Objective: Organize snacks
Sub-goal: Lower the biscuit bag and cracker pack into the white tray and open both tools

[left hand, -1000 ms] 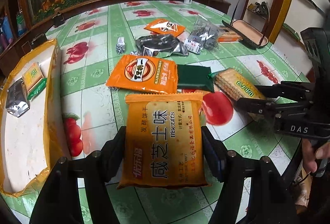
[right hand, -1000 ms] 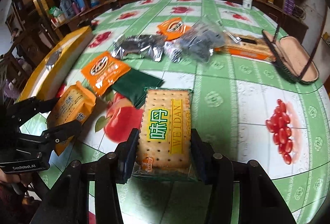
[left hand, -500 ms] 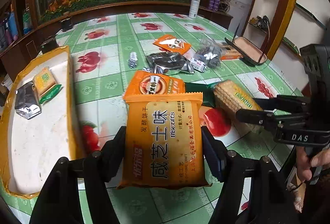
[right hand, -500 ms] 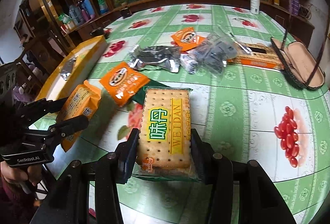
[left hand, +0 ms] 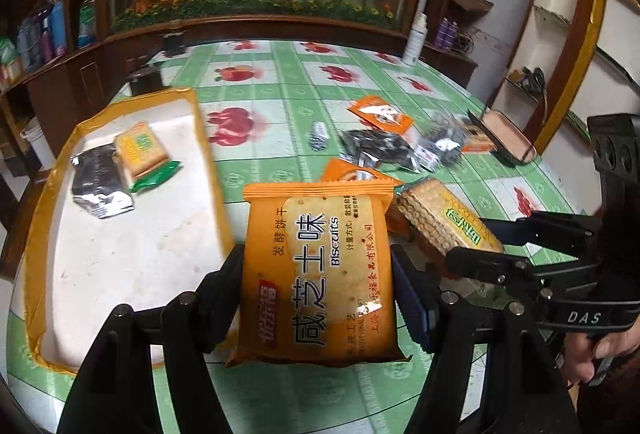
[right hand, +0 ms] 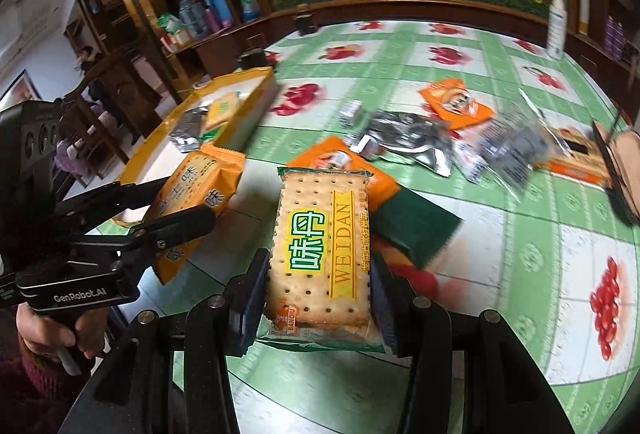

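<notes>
My left gripper (left hand: 318,282) is shut on an orange biscuit pack (left hand: 320,274), held above the table beside the yellow-rimmed tray (left hand: 120,254). My right gripper (right hand: 320,294) is shut on a clear cracker pack with a green and yellow label (right hand: 320,246). The right gripper (left hand: 492,246) and its cracker pack (left hand: 440,218) show at the right of the left wrist view. The left gripper (right hand: 160,202) with the orange pack (right hand: 196,198) shows at the left of the right wrist view. The tray (right hand: 256,102) holds a silver packet (left hand: 100,178) and a small cracker pack (left hand: 140,150).
On the green fruit-print tablecloth (right hand: 520,254) lie an orange packet (right hand: 336,162), a dark green packet (right hand: 412,230), a silver bag (right hand: 408,138), another orange packet (right hand: 456,104), clear bags (right hand: 508,146) and an open glasses case (left hand: 508,138). A white bottle (left hand: 416,38) stands at the far edge.
Both grippers have risen and swung left with their packs still held. The tray now lies nearer the middle of the left wrist view, and the loose snacks have slid right.
</notes>
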Available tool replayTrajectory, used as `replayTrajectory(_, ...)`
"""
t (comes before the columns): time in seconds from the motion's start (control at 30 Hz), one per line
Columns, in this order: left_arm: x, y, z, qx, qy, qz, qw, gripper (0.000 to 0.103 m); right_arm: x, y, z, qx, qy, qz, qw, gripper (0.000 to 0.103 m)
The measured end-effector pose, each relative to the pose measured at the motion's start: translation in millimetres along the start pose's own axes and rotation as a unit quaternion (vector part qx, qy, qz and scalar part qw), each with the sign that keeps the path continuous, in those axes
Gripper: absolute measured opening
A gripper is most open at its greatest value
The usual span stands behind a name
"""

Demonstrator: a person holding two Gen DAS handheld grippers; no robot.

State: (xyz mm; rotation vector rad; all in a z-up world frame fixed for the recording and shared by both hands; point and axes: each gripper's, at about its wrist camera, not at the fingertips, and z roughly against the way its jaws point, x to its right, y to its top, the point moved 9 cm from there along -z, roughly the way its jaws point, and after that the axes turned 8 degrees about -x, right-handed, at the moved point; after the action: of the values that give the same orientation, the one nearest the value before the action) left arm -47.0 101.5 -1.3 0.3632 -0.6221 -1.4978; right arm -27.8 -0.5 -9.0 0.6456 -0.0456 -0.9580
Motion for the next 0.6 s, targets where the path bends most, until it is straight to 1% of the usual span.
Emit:
replayTrajectory(0.33, -52, -1, 16, 0.016, 0.026, 0.056, 0.9980, 0.069, -45, 19, -15, -0.006, 0.022, 0.040, 0.999, 0.052)
replayTrajectory(0.6, -90, -6, 23, 0.018, 0.047, 0.092, 0.9945, 0.069, -75, 34, -30, -0.014, 0.042, 0.062, 0.997, 0.052)
